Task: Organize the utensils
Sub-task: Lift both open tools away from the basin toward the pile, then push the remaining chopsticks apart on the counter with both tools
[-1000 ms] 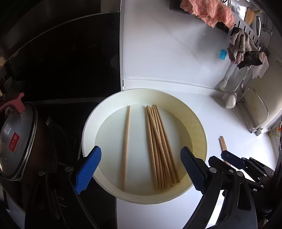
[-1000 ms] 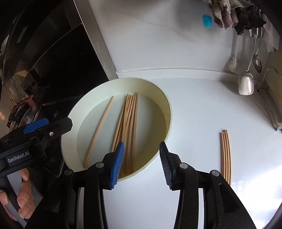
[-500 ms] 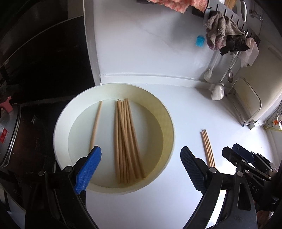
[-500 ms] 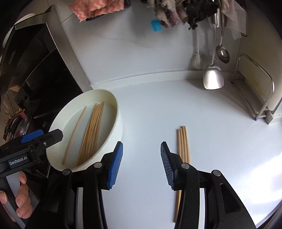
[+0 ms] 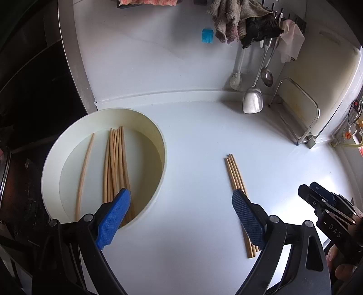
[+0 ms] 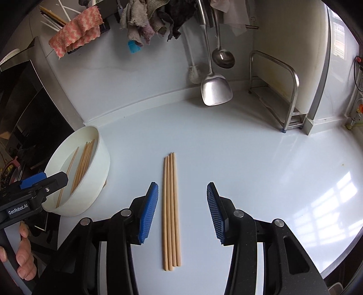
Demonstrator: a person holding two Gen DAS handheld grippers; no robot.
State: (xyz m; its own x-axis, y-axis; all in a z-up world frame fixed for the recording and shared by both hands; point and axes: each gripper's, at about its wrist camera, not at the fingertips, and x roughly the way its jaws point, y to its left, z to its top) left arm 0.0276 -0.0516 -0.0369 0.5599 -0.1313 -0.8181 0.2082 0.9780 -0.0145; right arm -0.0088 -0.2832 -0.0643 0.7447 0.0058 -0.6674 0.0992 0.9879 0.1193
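Several wooden chopsticks (image 6: 170,204) lie side by side in a neat row on the white counter; they also show in the left wrist view (image 5: 236,177). My right gripper (image 6: 179,212) is open and empty, hovering over their near half with the row between its fingers. A white round basin (image 5: 158,140) holds a bundle of several chopsticks (image 5: 115,163) and one loose chopstick (image 5: 85,168); the basin also shows in the right wrist view (image 6: 99,168). My left gripper (image 5: 179,217) is open and empty between the basin and the counter row.
A steel spatula (image 6: 214,89), a ladle (image 6: 223,57) and a brush (image 6: 194,72) hang at the back wall under cloths (image 6: 145,20). A metal rack (image 6: 279,95) stands at the right. A dark stove (image 5: 34,90) lies left of the basin.
Both grippers have swung right, away from the basin toward the chopsticks on the counter. The right gripper has opened wider and now straddles that row.
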